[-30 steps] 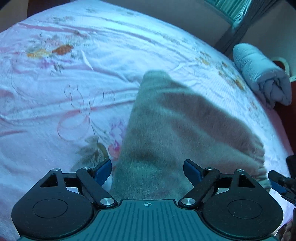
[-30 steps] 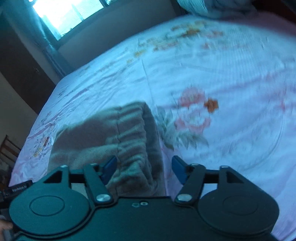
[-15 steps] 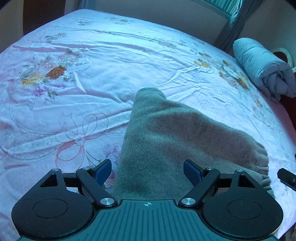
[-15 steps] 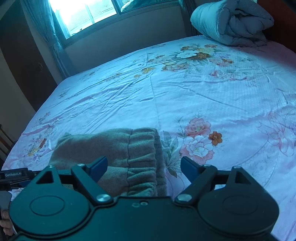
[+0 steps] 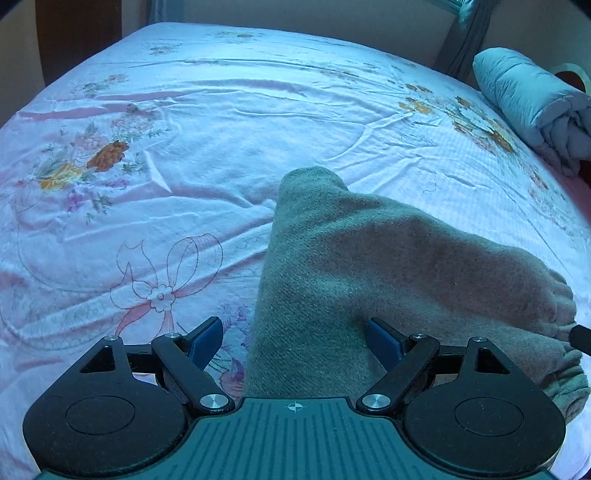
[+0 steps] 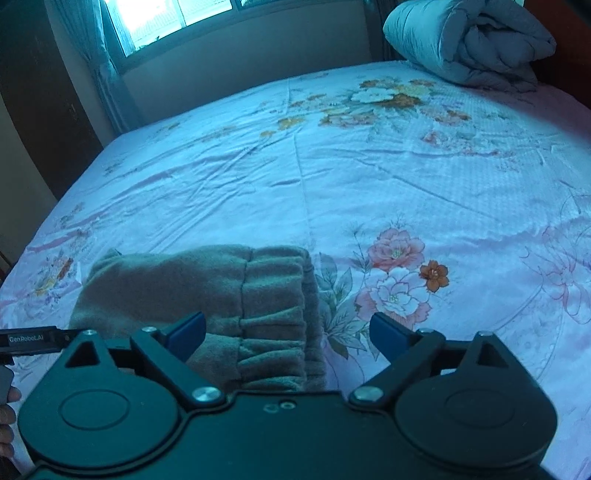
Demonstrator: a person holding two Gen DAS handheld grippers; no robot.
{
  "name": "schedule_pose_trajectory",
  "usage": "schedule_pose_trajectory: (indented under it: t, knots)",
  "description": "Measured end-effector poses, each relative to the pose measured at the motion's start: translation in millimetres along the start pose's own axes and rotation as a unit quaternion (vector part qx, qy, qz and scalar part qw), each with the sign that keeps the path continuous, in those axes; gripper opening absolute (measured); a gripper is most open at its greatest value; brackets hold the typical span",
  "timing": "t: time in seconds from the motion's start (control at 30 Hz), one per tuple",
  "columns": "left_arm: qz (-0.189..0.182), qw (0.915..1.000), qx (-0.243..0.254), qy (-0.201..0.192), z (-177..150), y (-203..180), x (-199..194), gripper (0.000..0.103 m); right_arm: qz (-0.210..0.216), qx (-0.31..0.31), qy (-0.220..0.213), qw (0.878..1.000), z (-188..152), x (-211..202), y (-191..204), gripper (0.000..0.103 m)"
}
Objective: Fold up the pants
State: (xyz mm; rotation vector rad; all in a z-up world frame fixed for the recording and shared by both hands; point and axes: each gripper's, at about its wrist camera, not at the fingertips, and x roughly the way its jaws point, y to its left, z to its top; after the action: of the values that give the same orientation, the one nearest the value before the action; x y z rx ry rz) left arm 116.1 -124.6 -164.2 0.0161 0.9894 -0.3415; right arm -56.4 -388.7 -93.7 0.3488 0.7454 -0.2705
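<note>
Your olive-grey fleece pants lie folded into a compact bundle on the floral bedsheet, close in front of both tools and near the bed's front edge. The fabric is thick and napped, with a soft ridge across the top layer and a gathered elastic waistband bunched in pleats at one end.

From your right wrist camera, the pants stretch across the frame, waistband at the right and a rounded folded corner at the far left; the long axis runs left to right, roughly parallel to the near edge of the bed. From your left wrist camera, the same bundle runs from that folded corner, which points up toward the middle of the bed, down to the puckered waistband at the lower right.

Your left gripper stands wide apart, holding nothing; its right blue finger sits against or just over the fabric, while the left one is over bare sheet. Your right gripper is likewise spread wide and empty, its left finger above the waistband and its right finger over the printed flowers.

A rolled grey quilt rests at the far corner of the bed, well apart from the pants, beneath a curtained window.
</note>
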Motion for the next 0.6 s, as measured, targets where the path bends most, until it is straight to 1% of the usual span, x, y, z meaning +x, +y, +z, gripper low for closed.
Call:
schedule_pose_trajectory:
  t: [0.2, 0.23, 0.3, 0.4, 0.53, 0.6]
  knots:
    - [-0.015, 0.9997, 0.011, 0.014, 1, 2, 15, 0.085, 0.011, 0.03, 0.042, 0.999, 0, 26, -15, 0.094]
    - [-0.019, 0.9996, 0.01, 0.016, 1, 3, 17, 0.086, 0.016, 0.037, 0.047, 0.998, -1, 29, -18, 0.095]
    - [-0.021, 0.9995, 0.005, 0.02, 1, 6, 22, 0.093, 0.028, 0.047, 0.056, 0.997, -3, 34, -21, 0.096]
    - [-0.035, 0.9989, -0.008, 0.029, -1, 13, 30, 0.096, 0.059, 0.07, 0.084, 0.992, -5, 47, -26, 0.096]
    - [-0.06, 0.9972, -0.018, 0.041, -2, 22, 38, 0.099, 0.094, 0.108, 0.108, 0.984, -11, 64, -34, 0.096]
    - [-0.07, 0.9964, -0.015, 0.046, -2, 23, 41, 0.101, 0.111, 0.104, 0.118, 0.981, -12, 70, -33, 0.096]
